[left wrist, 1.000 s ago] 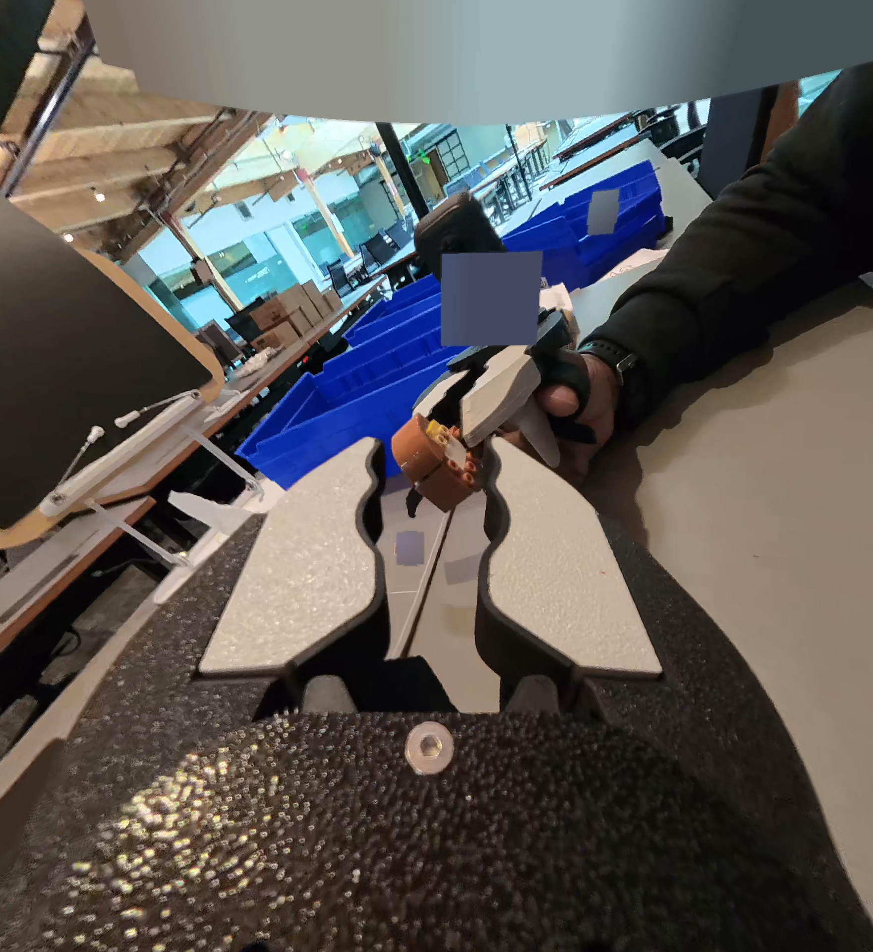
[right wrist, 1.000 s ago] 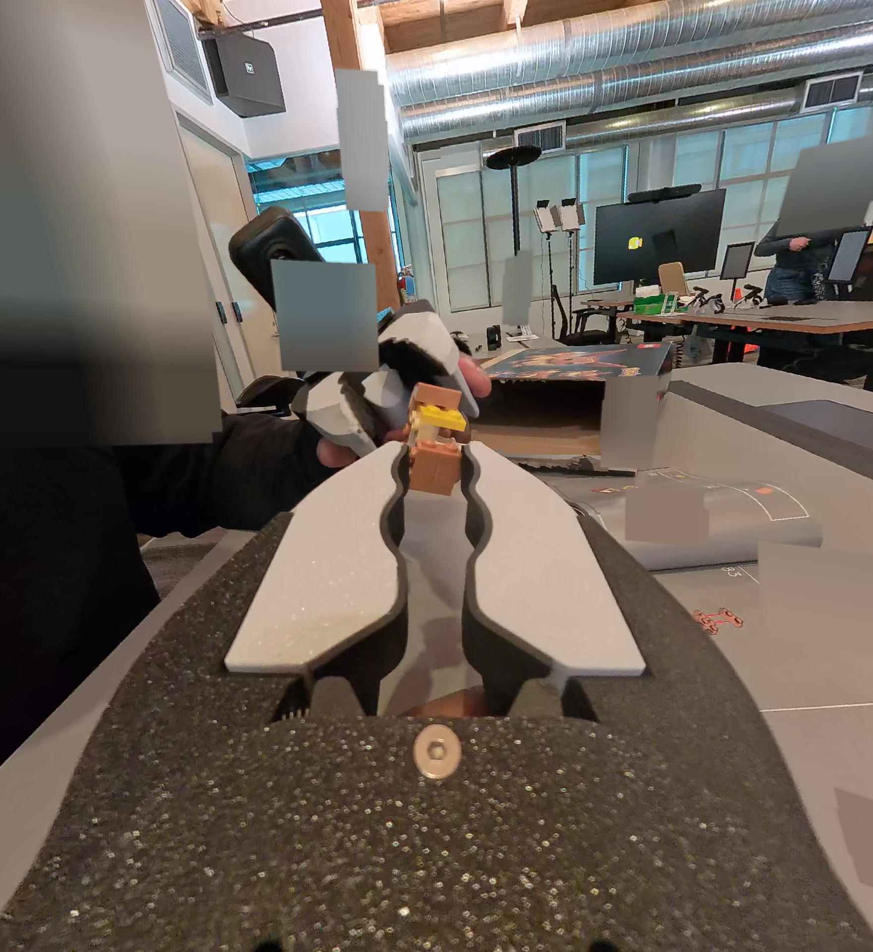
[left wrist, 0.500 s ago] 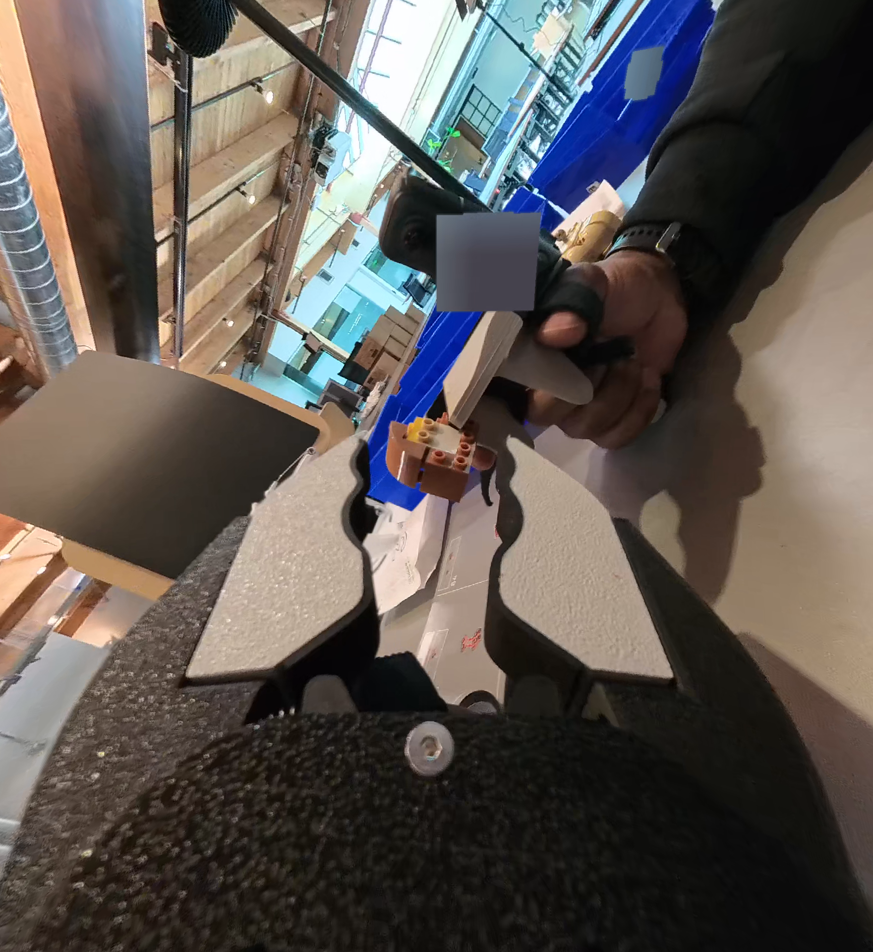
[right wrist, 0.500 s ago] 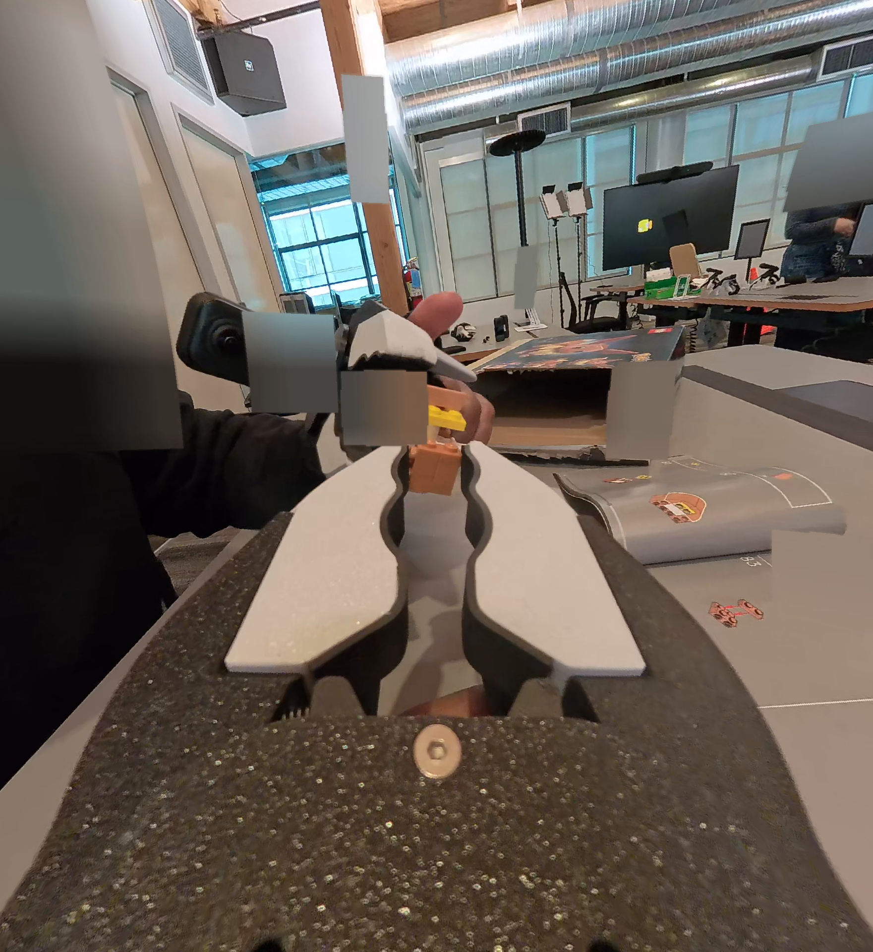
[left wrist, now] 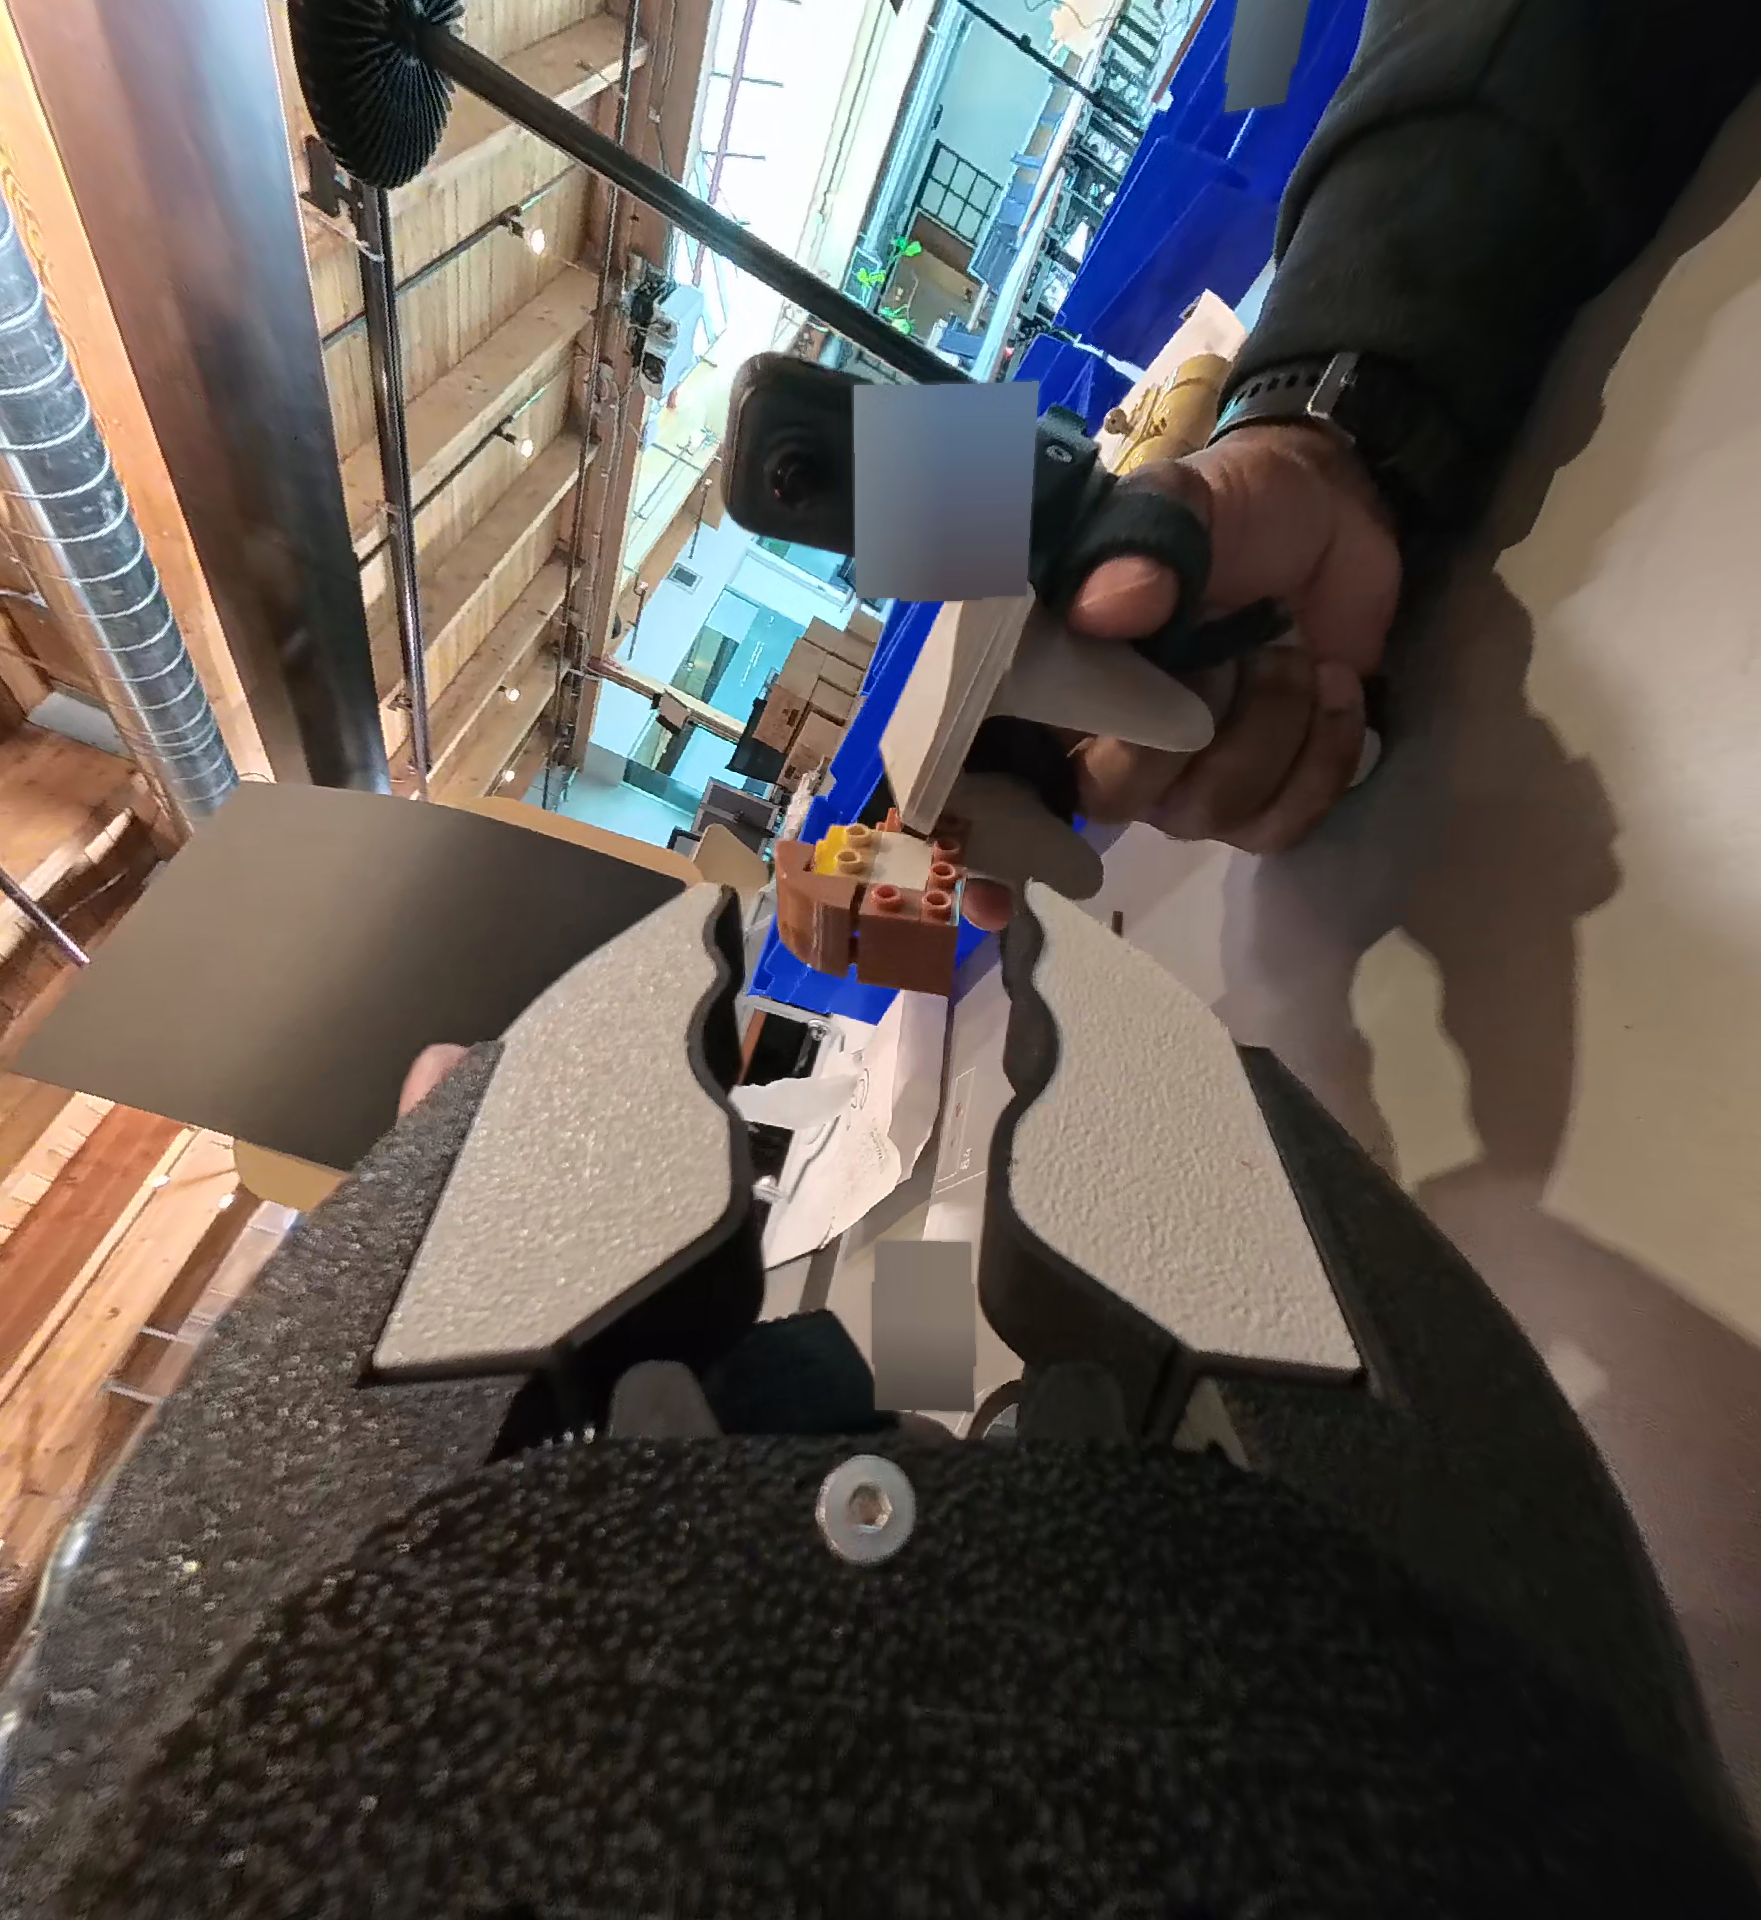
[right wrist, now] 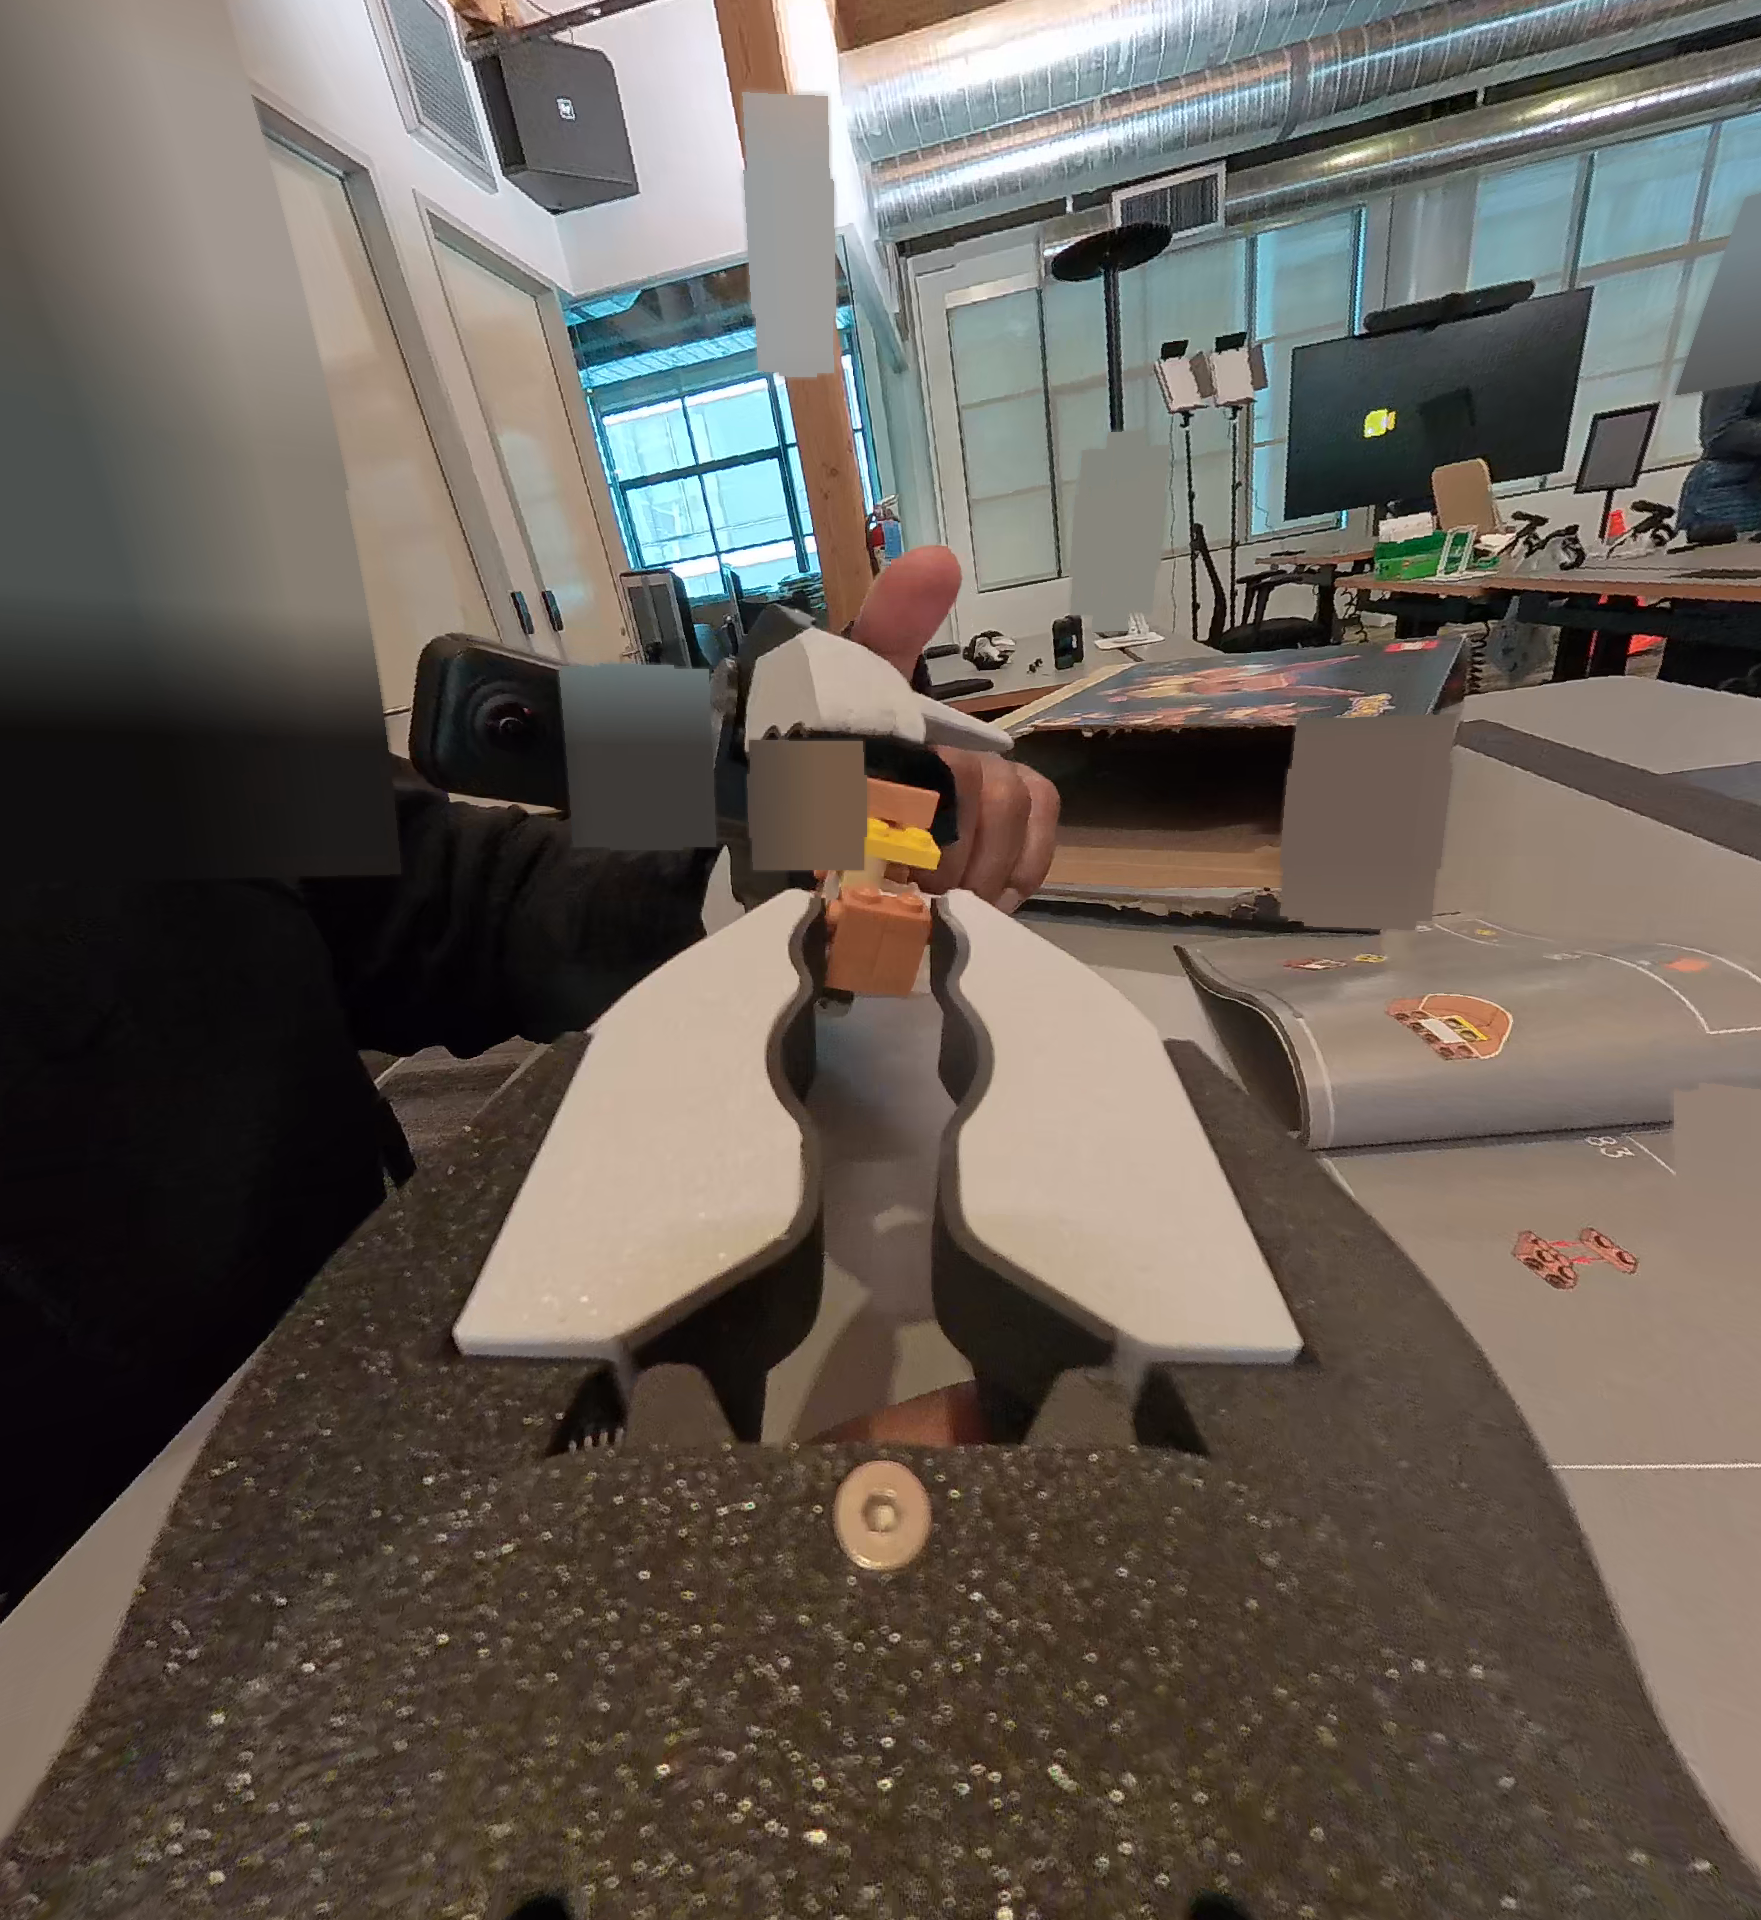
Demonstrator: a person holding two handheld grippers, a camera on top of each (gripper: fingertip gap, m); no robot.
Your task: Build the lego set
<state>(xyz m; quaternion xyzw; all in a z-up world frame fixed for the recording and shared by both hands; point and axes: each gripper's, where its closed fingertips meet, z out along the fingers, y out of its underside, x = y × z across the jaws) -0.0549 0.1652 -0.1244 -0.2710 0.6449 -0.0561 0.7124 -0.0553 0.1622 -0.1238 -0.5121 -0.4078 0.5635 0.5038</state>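
The left hand-held gripper (left wrist: 871, 935) has spread empty; the right one (right wrist: 874, 940) clamps the brown brick model (right wrist: 876, 951).

Brown-and-yellow brick assembly (right wrist: 876, 940) — clamped in right gripper (right wrist: 873, 925)

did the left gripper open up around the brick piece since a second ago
Yes. The left gripper has spread wider, and clear gaps now separate both fingers from the brown brick assembly, which the right gripper holds clamped.
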